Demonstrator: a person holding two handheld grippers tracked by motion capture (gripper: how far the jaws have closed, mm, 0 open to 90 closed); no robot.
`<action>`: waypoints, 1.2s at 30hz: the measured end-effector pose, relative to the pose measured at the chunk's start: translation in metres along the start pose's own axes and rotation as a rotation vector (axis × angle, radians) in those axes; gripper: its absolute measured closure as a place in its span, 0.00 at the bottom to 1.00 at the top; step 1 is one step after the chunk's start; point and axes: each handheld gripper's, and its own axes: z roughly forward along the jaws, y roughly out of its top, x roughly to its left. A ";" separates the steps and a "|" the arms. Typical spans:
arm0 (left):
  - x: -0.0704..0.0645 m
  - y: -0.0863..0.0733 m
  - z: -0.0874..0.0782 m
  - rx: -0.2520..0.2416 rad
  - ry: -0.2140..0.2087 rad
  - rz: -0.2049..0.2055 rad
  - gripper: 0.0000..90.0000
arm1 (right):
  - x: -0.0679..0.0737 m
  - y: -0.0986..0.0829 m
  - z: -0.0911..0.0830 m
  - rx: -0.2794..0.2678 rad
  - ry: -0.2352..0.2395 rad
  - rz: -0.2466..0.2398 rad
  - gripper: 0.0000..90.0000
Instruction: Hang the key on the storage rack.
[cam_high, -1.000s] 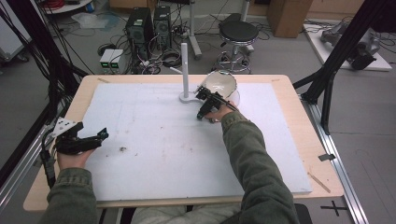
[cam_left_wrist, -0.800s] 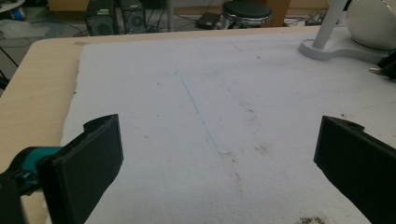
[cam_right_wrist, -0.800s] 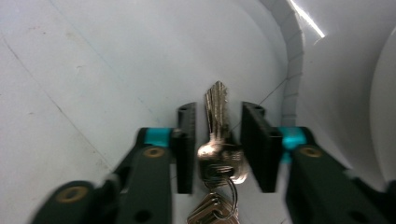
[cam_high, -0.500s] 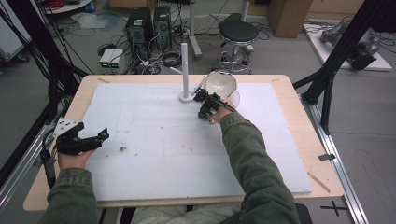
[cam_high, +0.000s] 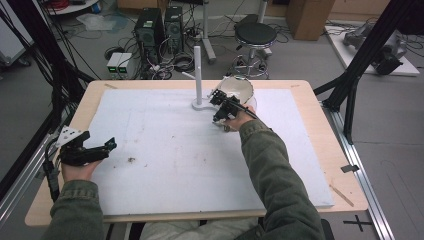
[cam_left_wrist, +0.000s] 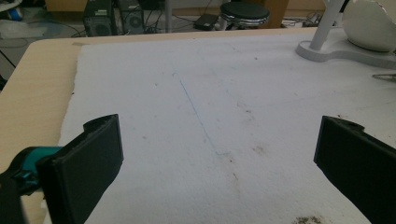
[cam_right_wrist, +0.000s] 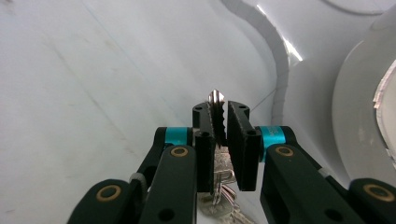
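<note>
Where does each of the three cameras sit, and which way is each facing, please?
High view: above the person's side, looking forward and down on the table; both forearms, left gripper and right gripper show.
Left gripper view: rides the left gripper, looking across the mat between open jaws toward the stand.
Right gripper view: rides the right gripper, looking along jaws shut on a key.
The high view and left gripper view share the stand and bowl.

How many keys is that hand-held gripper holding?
1 key is pinched between the jaws of the right hand-held gripper, tip poking out. More keys hang bunched below it; some may be hidden, so the total is unclear.
</note>
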 end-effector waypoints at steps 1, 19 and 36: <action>0.000 0.000 0.000 0.001 -0.001 0.001 0.02 | -0.001 0.000 -0.004 -0.012 0.000 0.004 0.91; -0.001 -0.001 -0.001 0.000 -0.004 -0.004 0.02 | -0.002 -0.006 -0.070 -0.212 0.000 0.056 0.90; -0.001 -0.001 -0.001 -0.005 -0.007 -0.014 0.02 | -0.015 -0.005 -0.130 -0.394 0.033 0.126 0.90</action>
